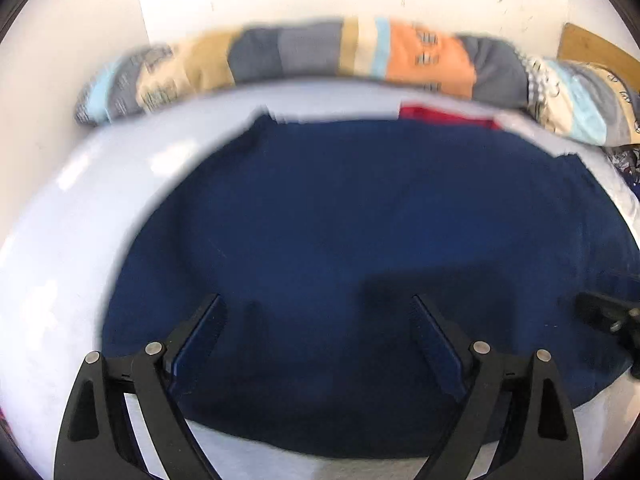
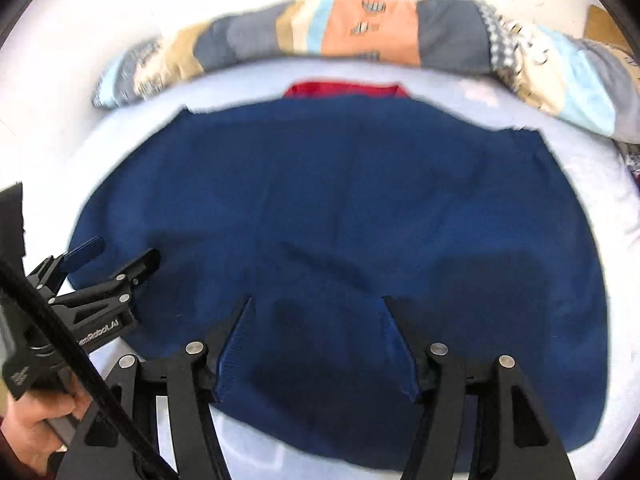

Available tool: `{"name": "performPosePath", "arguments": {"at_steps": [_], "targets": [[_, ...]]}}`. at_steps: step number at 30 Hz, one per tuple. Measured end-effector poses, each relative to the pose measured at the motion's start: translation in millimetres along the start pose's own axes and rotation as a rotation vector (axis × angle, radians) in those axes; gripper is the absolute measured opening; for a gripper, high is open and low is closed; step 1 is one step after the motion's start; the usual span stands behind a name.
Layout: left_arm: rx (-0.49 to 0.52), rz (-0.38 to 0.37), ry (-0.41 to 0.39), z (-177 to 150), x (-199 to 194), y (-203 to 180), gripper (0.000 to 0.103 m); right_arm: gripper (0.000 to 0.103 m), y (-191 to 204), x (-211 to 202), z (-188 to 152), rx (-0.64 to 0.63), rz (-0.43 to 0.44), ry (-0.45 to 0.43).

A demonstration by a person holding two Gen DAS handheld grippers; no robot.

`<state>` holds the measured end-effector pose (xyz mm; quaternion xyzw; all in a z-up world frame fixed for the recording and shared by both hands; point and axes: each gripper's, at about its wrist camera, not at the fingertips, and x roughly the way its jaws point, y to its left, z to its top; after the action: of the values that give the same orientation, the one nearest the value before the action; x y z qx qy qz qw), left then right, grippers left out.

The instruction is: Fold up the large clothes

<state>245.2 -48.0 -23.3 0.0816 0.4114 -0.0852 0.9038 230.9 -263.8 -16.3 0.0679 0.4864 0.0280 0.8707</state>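
Left wrist view: left gripper (image 1: 316,308) jaws wide apart, nothing between the pads, hovering over the near edge of the navy garment (image 1: 360,220). Garment lies flat on the pale sheet (image 1: 60,260), filling the middle of the bed. Red cloth (image 1: 444,117) peeks out past its far edge. Patchwork roll (image 1: 320,54) along the far wall. Right gripper tip (image 1: 608,312) just visible at the right edge. Frame is motion-blurred.

Right wrist view: right gripper (image 2: 316,306) jaws apart, empty, over the near-middle of the same navy garment (image 2: 340,200). Left gripper (image 2: 116,258) at the left, also parted; a hand (image 2: 36,432) holds its handle.

Risk: both claws empty, so the next pinch could catch the sheet along with the hem, or only one fabric layer, dragging the fold crooked. Uneven grips would skew it.
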Motion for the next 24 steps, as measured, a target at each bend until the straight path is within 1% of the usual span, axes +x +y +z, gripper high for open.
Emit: {"name": "performPosePath", "arguments": {"at_steps": [1,2,4,5,7,8,10,11,12,13,14,15,16,18,21,22,23,24], "targets": [[0.013,0.004,-0.013,2.1,-5.8,-1.2,0.092,0.078,-2.4,-14.5,-4.3,0.002,-0.030,-0.022],[0.029,0.016,-0.040,1.1,-16.8,-2.1,0.092,0.080,-6.2,-20.3,-6.2,0.007,-0.056,-0.030],[0.068,0.024,-0.089,-1.3,-36.5,-5.0,0.092,0.081,-19.1,-25.7,-14.7,0.015,-0.087,-0.016],[0.086,0.028,-0.101,-1.8,-42.5,-6.1,0.092,0.081,-23.7,-25.2,-17.1,0.023,-0.098,-0.007],[0.098,0.034,-0.112,-4.9,-51.0,-8.9,0.092,0.081,-35.8,-24.1,-24.8,0.048,-0.122,0.017],[0.098,0.020,-0.102,-9.1,-53.0,-10.0,0.092,0.081,-43.2,-23.8,-30.4,0.069,-0.121,0.037],[0.088,-0.003,-0.068,-16.4,-48.4,-9.8,0.092,0.081,-54.0,-19.9,-40.1,0.116,-0.111,0.074],[0.079,-0.033,-0.009,-22.2,-36.1,-9.7,0.092,0.082,-57.4,-17.6,-44.3,0.128,-0.113,0.097],[0.084,-0.069,0.080,-28.5,-17.7,-11.2,0.092,0.083,-59.1,-14.3,-46.9,0.131,-0.116,0.117],[0.090,-0.089,0.162,-35.1,-0.3,-10.5,0.092,0.083,-58.5,-13.6,-50.2,0.126,-0.126,0.121],[0.088,-0.090,0.167,-38.5,2.9,-8.3,0.093,0.083,-55.6,-17.1,-52.2,0.118,-0.126,0.118],[0.089,-0.084,0.145,-38.1,-0.4,-6.2,0.093,0.083,-56.4,-21.5,-54.6,0.122,-0.121,0.116],[0.093,-0.081,0.138,-34.8,-5.3,-5.1,0.093,0.083,-57.0,-30.8,-55.7,0.145,-0.106,0.095],[0.077,-0.095,0.101,-27.4,-20.9,1.2,0.093,0.083,-62.0,-47.5,-57.8,0.191,-0.046,0.055],[0.039,-0.100,0.003,-13.0,-54.1,12.6,0.093,0.083,-81.3,-81.4,-61.6,0.304,0.047,-0.029],[0.032,-0.102,-0.030,-10.2,-63.1,15.2,0.093,0.083,-85.6,-86.7,-62.0,0.328,0.071,-0.042],[0.034,-0.099,-0.041,-9.0,-66.1,15.4,0.093,0.083,-92.8,-93.8,-64.6,0.362,0.106,-0.059],[0.038,-0.098,-0.046,-9.5,-66.4,15.0,0.093,0.083,-96.7,-97.0,-65.1,0.384,0.123,-0.067]]}}
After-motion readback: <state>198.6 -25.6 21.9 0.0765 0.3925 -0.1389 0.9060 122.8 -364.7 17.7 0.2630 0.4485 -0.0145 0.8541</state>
